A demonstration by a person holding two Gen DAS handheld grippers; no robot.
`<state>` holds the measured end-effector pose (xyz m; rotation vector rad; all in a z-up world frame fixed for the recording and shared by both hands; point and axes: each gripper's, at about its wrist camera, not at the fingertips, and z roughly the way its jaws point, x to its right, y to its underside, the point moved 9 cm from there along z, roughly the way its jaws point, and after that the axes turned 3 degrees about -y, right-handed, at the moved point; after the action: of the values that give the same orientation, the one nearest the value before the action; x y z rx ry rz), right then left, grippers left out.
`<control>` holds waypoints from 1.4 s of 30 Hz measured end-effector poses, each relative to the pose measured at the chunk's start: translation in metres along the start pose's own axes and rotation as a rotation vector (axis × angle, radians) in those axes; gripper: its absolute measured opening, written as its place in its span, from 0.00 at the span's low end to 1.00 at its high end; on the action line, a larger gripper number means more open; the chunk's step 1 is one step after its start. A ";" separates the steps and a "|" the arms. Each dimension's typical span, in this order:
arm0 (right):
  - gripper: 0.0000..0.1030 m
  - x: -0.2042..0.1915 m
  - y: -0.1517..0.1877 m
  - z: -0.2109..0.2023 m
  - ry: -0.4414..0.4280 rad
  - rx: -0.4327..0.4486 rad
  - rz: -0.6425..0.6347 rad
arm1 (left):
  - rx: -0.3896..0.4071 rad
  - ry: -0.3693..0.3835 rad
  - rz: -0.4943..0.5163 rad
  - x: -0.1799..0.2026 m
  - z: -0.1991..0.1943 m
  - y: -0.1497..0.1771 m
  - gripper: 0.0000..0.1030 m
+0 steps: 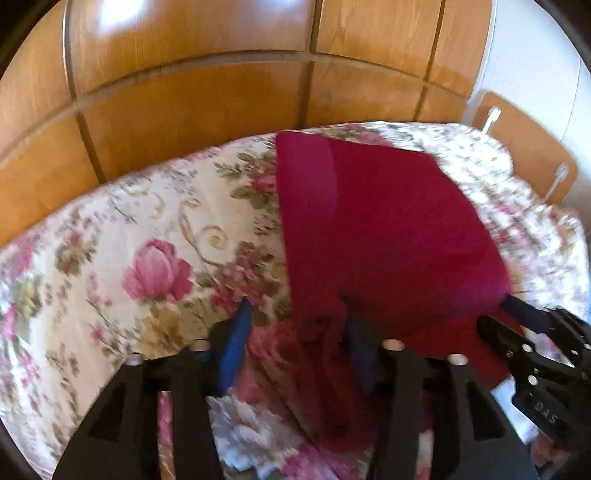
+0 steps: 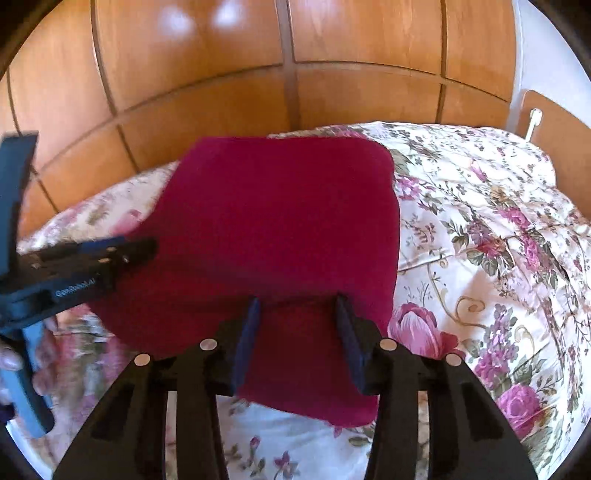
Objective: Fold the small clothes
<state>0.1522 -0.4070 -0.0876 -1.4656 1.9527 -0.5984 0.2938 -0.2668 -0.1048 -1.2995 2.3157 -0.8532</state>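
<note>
- A home bedroom.
- A bed under a floral bedspread [image 2: 480,229] fills the near ground.
- Glossy wooden wardrobe doors [image 1: 207,92] stand behind it.
- A wooden cabinet with metal handles [image 1: 532,147] sits far right.

Left gripper [image 1: 299,325] points steeply down, jaws parted; right gripper [image 2: 297,314], at its three o'clock, likewise parted.

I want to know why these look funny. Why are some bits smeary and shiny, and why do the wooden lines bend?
Left wrist view: the red cloth and flowery bedspread are smeared by motion blur; a window glare shines on the wooden wardrobe. Right wrist view: sharper, though the left tongs at the edge look blurry; two bright glare spots sit up top. Both views: the fisheye lens bends the wood lines.
</note>
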 end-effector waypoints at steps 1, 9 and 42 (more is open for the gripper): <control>0.42 0.000 0.001 0.003 0.001 0.013 0.006 | 0.000 -0.006 -0.003 -0.002 0.002 0.001 0.55; 0.44 -0.004 0.008 -0.005 0.052 0.038 -0.036 | 0.020 -0.003 -0.107 -0.011 -0.022 0.007 0.55; 0.98 -0.030 0.032 -0.101 0.258 0.150 0.114 | 0.196 -0.216 -0.184 -0.044 -0.155 0.064 0.83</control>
<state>0.0646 -0.3701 -0.0315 -1.2260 2.1175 -0.8984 0.1882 -0.1521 -0.0289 -1.4548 1.9193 -0.9217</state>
